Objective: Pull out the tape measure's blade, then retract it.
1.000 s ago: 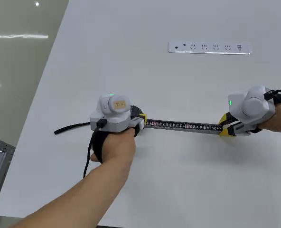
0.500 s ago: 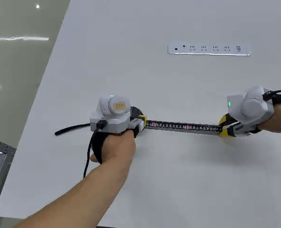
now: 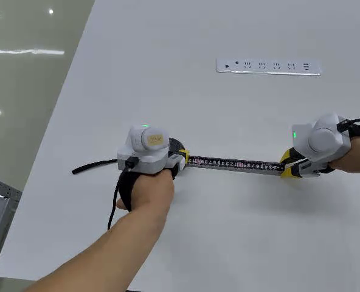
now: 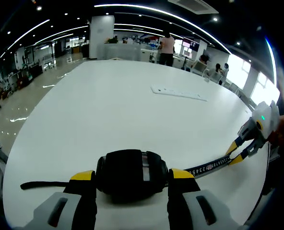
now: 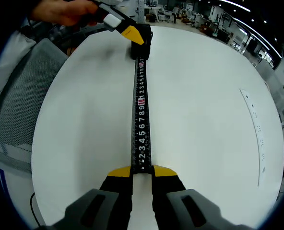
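Jaws of the left gripper [image 4: 132,176] clamped the case [image 4: 131,165] on the table [image 3: 228,231] so it could not slide. The right gripper [image 5: 142,171] pinched the end of the blade [image 5: 141,110] with narrow jaws, so it lay stretched flat between both.

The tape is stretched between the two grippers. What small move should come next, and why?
Probably the right gripper, shut on the tip of the blade, should ease back toward the case that the left gripper clamps, letting the blade retract: the blade already lies pulled out along the table, so retracting seems all that is left.
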A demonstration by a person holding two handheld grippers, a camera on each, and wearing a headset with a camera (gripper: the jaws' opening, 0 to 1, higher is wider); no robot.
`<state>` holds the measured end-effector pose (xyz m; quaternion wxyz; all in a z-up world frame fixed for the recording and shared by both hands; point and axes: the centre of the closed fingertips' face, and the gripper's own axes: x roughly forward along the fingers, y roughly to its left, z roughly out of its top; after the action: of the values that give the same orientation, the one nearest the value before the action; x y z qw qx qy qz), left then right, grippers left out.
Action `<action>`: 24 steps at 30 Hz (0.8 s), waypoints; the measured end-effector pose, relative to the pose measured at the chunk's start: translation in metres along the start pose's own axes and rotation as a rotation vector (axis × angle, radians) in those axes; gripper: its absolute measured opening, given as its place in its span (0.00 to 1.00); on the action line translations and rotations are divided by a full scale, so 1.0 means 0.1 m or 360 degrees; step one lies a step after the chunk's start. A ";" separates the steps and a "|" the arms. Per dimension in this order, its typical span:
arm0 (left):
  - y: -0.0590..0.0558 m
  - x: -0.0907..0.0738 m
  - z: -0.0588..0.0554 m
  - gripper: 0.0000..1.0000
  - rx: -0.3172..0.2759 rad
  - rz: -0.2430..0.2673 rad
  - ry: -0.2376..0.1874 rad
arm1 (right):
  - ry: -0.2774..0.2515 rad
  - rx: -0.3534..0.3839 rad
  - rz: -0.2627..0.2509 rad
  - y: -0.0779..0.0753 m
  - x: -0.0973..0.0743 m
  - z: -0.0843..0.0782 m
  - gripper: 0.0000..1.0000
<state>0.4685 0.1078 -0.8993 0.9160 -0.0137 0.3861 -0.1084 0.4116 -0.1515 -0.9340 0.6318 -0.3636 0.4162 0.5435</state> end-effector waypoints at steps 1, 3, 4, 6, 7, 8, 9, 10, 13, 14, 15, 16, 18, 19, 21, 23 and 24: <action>0.00 0.00 0.00 0.56 0.0009 -0.0001 -0.0005 | -0.0004 0.0007 0.0000 0.00 0.00 0.01 0.14; 0.00 0.00 0.00 0.56 0.0009 -0.0003 -0.0006 | -0.0008 0.0008 -0.0001 0.00 0.00 0.02 0.14; 0.00 0.00 0.00 0.56 0.0009 -0.0005 -0.0006 | -0.0007 0.0004 -0.0001 -0.01 0.01 0.03 0.14; 0.01 0.00 0.00 0.56 0.0007 -0.0006 -0.0003 | -0.0006 0.0001 -0.0002 -0.01 0.01 0.04 0.14; 0.01 0.00 0.00 0.56 0.0009 -0.0007 -0.0002 | -0.0008 -0.0001 -0.0001 -0.01 0.01 0.05 0.14; 0.01 0.00 0.00 0.56 0.0014 -0.0007 -0.0005 | -0.0009 -0.0002 -0.0001 -0.01 0.02 0.06 0.14; 0.01 0.00 0.00 0.56 0.0011 -0.0008 -0.0004 | -0.0010 -0.0002 -0.0001 -0.01 0.02 0.07 0.14; 0.01 0.00 0.00 0.56 0.0011 -0.0008 -0.0004 | -0.0011 -0.0004 0.0000 -0.01 0.02 0.08 0.14; 0.01 0.01 0.00 0.56 0.0012 -0.0009 -0.0007 | -0.0017 -0.0004 0.0001 -0.02 0.03 0.11 0.14; 0.01 0.01 0.00 0.56 0.0012 -0.0009 -0.0006 | -0.0019 -0.0005 0.0002 -0.02 0.04 0.11 0.14; 0.00 0.01 0.00 0.56 0.0012 -0.0010 -0.0008 | -0.0021 -0.0007 0.0002 -0.02 0.04 0.12 0.14; 0.00 0.01 0.00 0.56 0.0008 -0.0013 -0.0002 | -0.0022 -0.0007 0.0003 -0.02 0.05 0.13 0.14; 0.01 0.01 0.00 0.56 0.0011 -0.0012 -0.0004 | -0.0025 -0.0009 0.0003 -0.03 0.05 0.15 0.14; 0.01 0.01 0.00 0.56 0.0010 -0.0012 -0.0003 | -0.0026 -0.0009 0.0004 -0.03 0.06 0.16 0.14; 0.01 0.02 0.00 0.56 0.0010 -0.0013 -0.0004 | -0.0030 -0.0011 0.0002 -0.04 0.07 0.18 0.14; 0.01 0.01 0.00 0.56 0.0011 -0.0014 -0.0004 | -0.0036 -0.0010 0.0001 -0.04 0.08 0.20 0.14; 0.01 0.02 0.00 0.56 0.0011 -0.0015 -0.0003 | -0.0037 -0.0010 0.0001 -0.04 0.08 0.21 0.14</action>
<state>0.4695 0.1080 -0.9005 0.9158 -0.0125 0.3849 -0.1139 0.4191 -0.1297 -0.9335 0.6352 -0.3592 0.4074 0.5492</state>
